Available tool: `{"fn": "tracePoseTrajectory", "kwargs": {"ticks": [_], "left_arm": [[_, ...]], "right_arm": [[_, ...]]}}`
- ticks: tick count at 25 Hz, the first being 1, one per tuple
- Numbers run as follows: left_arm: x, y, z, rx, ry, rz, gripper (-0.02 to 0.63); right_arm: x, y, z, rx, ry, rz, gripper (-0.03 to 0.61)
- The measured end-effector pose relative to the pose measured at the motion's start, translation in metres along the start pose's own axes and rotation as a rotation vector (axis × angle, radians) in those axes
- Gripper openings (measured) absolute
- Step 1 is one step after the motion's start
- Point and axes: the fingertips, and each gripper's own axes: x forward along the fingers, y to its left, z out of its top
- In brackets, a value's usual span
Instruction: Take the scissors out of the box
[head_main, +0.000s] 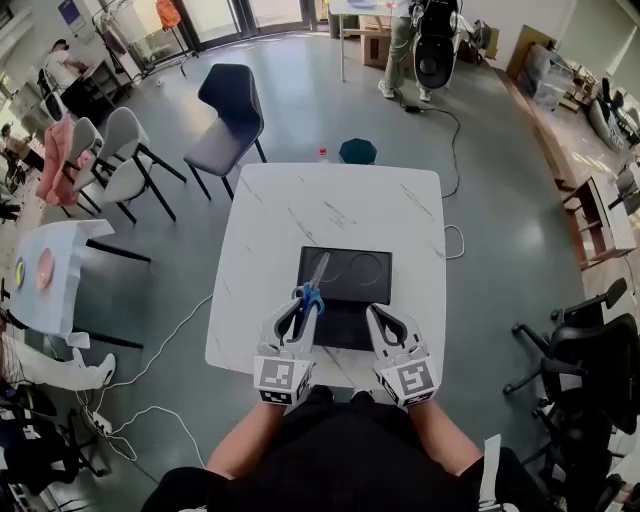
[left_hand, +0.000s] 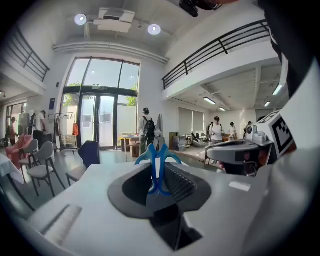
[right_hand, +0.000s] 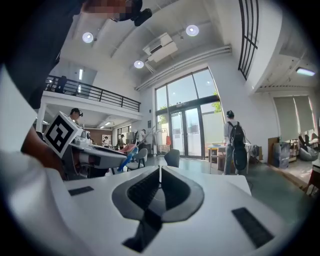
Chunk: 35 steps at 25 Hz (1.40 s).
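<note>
"Scissors (head_main: 316, 280), where were they?"
"Above the box (head_main: 350, 300), blue handles clamped in my left gripper (head_main: 297, 312); right gripper (head_main: 392, 328) was closed on nothing. Light, stiff, I judged; handles grip best."

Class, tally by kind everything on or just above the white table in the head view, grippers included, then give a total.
grippers: 2 (left gripper, right gripper)
scissors: 1, held in the left gripper
box: 1
total: 4
</note>
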Motion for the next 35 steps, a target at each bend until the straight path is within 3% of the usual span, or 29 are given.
{"fn": "tracePoseTrajectory", "kwargs": {"ticks": [7, 20, 35], "left_arm": [[-0.015, 0.018, 0.002, -0.109, -0.034, 0.038, 0.091], [-0.028, 0.037, 0.014, -0.134, -0.078, 0.064, 0.091], [-0.031, 0.042, 0.015, -0.140, -0.084, 0.053, 0.091]], "right_arm": [[-0.002, 0.010, 0.023, -0.007, -0.035, 0.025, 0.008], [0.009, 0.005, 0.061, -0.025, -0.080, -0.035, 0.006], [0.016, 0.009, 0.044, -0.046, -0.013, -0.045, 0.006]]}}
